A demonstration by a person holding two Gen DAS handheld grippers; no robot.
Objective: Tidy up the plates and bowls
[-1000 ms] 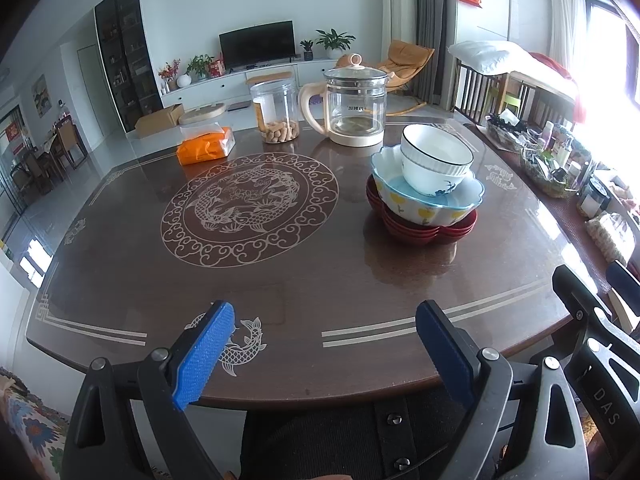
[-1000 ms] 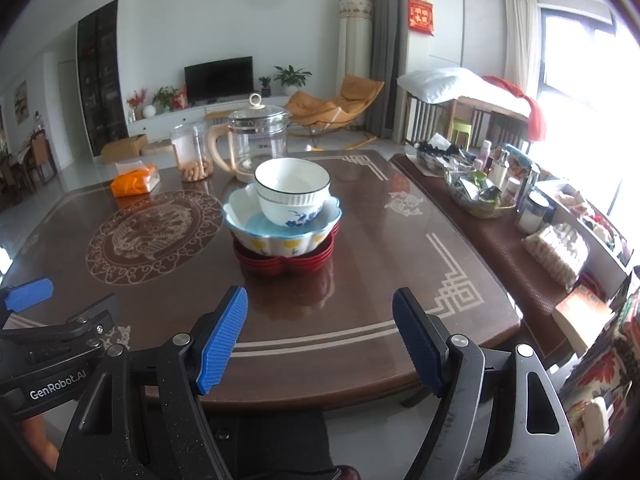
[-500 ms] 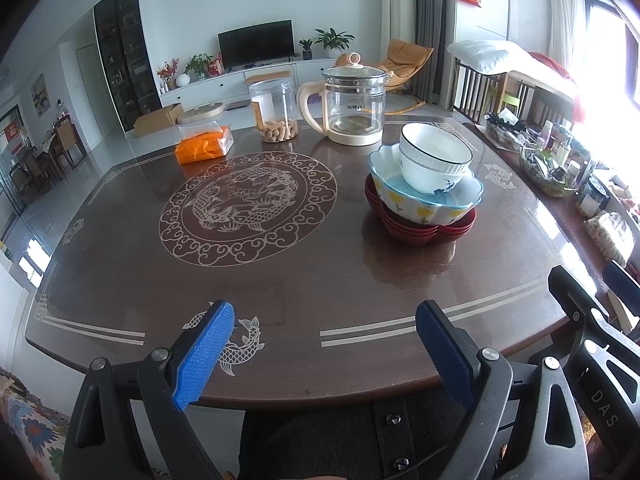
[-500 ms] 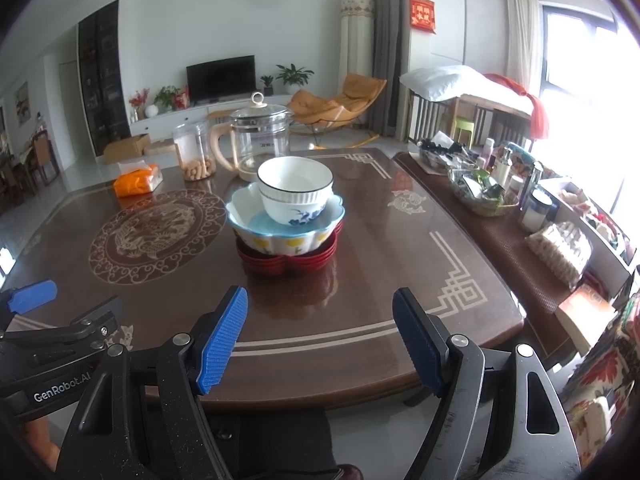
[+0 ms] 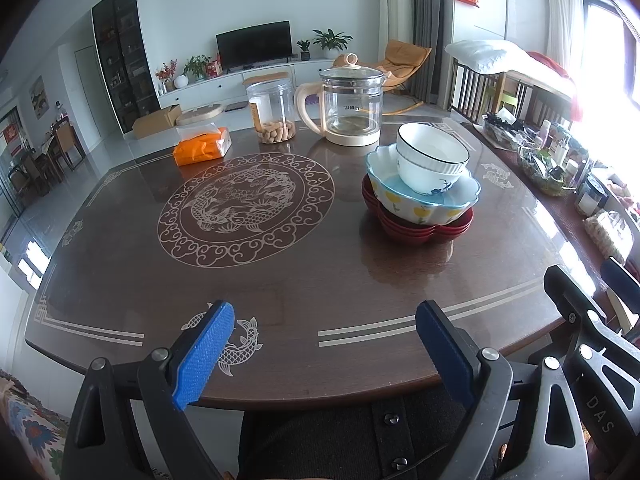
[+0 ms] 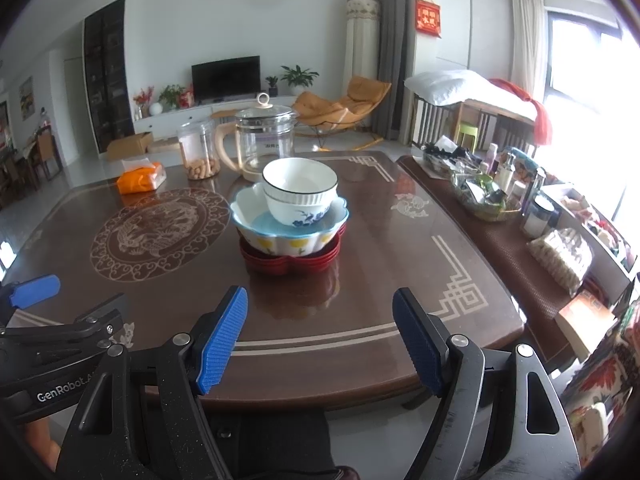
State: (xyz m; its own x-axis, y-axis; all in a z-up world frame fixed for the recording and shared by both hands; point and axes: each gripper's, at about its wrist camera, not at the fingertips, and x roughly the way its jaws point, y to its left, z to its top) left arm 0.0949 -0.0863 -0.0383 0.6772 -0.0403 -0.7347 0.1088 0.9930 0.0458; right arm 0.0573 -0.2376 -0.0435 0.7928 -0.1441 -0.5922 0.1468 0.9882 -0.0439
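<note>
1. The left gripper [image 5: 324,340] hangs over the near edge of the desk [image 5: 280,280], its two blue pads spread wide with nothing between them.
2. The right gripper [image 6: 320,336] sits just to the right of it, also over the near edge, its jaws wide apart and empty.
3. In the right wrist view the left gripper shows at the lower left edge, one blue pad tip raised above the desk.
4. The dishes stand in one stack on the right half of the desk, well apart from both grippers.
5. At the bottom of the stack lie red plates [image 5: 420,230] with scalloped rims, nested on each other; how many there are I cannot tell.
6. On the red plates rests a wide scalloped bowl [image 5: 424,200], white outside with yellow fruit marks and pale blue inside.
7. Inside that bowl sit white bowls [image 5: 432,164] with dark rims, one nested in another, the lower one showing a blue flower print.
8. Behind the stack stands a glass kettle [image 5: 350,108] with a cream handle and lid knob.
9. Left of the kettle stands a clear jar [image 5: 272,110] with peanuts at its bottom.
10. Further left lies an orange tissue pack [image 5: 202,146].
11. A round dragon pattern [image 5: 244,208] marks the middle of the desk, left of the stack.
12. A dark garment with buttons shows below the desk edge between the grippers.
</note>
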